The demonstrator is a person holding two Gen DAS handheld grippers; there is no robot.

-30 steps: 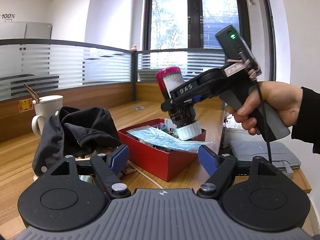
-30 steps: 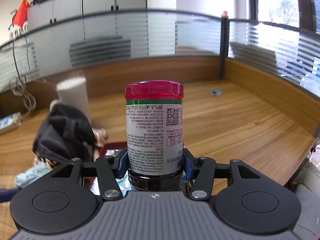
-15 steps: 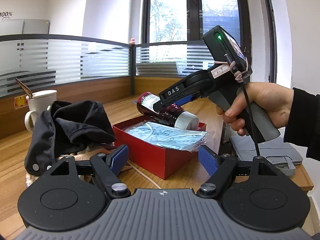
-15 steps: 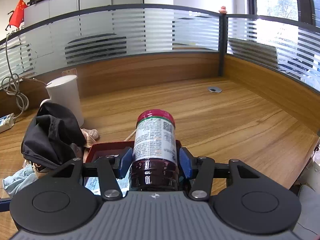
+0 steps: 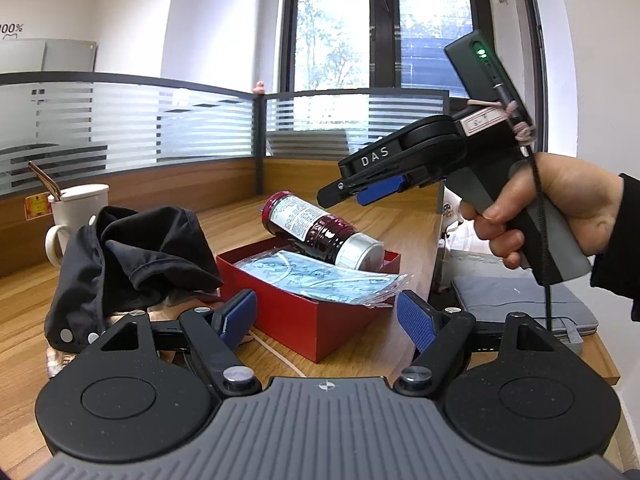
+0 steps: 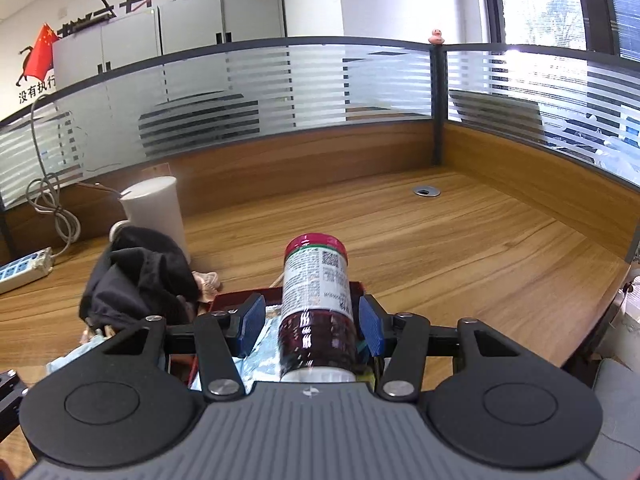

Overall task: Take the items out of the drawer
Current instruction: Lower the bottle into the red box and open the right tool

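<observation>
A bottle (image 5: 316, 232) of dark red liquid with a magenta cap and white label lies tilted on the red box (image 5: 296, 312), its base resting on a packet of blue face masks (image 5: 320, 276). My right gripper (image 5: 352, 194), held by a person's hand (image 5: 560, 208), hovers just above the bottle, open and apart from it. In the right wrist view the bottle (image 6: 316, 304) lies between and below the spread fingers of the right gripper (image 6: 312, 320), over the red box (image 6: 240, 294). My left gripper (image 5: 326, 312) is open and holds nothing, in front of the box.
A black cloth (image 5: 136, 256) is heaped left of the box, with a white mug (image 5: 78, 216) behind it. A grey pouch (image 5: 520, 304) lies at the desk's right edge. A power strip (image 6: 24, 270) sits far left. Wooden desk stretches beyond the box to the glass partition.
The right gripper tipped the bottle from upright, laid it on the red box, opened and rose a little off it. The left gripper stayed put.
</observation>
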